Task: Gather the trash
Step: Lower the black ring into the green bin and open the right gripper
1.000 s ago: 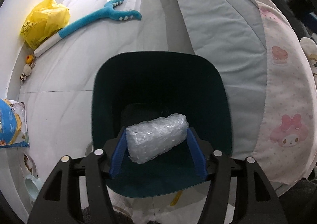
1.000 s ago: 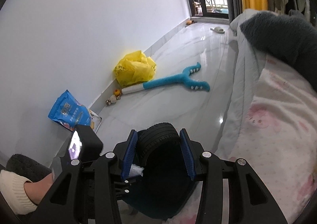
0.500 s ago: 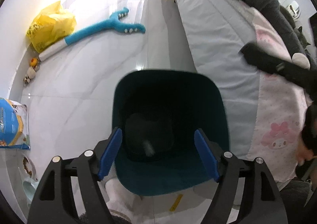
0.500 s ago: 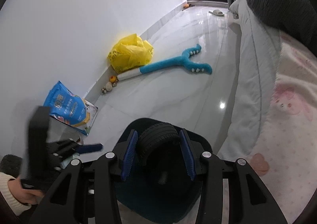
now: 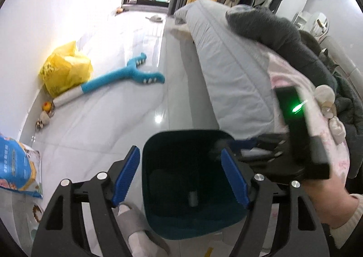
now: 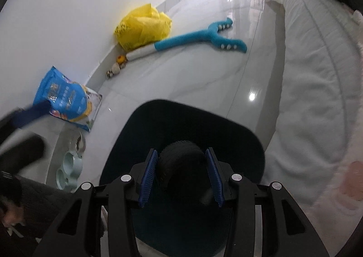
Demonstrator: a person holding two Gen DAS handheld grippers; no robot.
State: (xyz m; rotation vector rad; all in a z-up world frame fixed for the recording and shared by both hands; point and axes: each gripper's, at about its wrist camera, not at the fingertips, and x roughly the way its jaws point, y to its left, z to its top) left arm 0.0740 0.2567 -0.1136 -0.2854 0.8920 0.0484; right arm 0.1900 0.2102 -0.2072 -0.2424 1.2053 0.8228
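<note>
Teal bin (image 5: 181, 232) — black ribbed tyre (image 6: 181, 161)

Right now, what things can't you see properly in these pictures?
- Bottom of the teal bin: too dark in both views to tell what lies inside.
- Black tire: its lower half is hidden between the right tongs, right wrist view.
- Writing on the blue bag: too small and tilted to read.
- Left tongs: open, nothing in them; in the right wrist view they are only a blur at the left edge.
</note>
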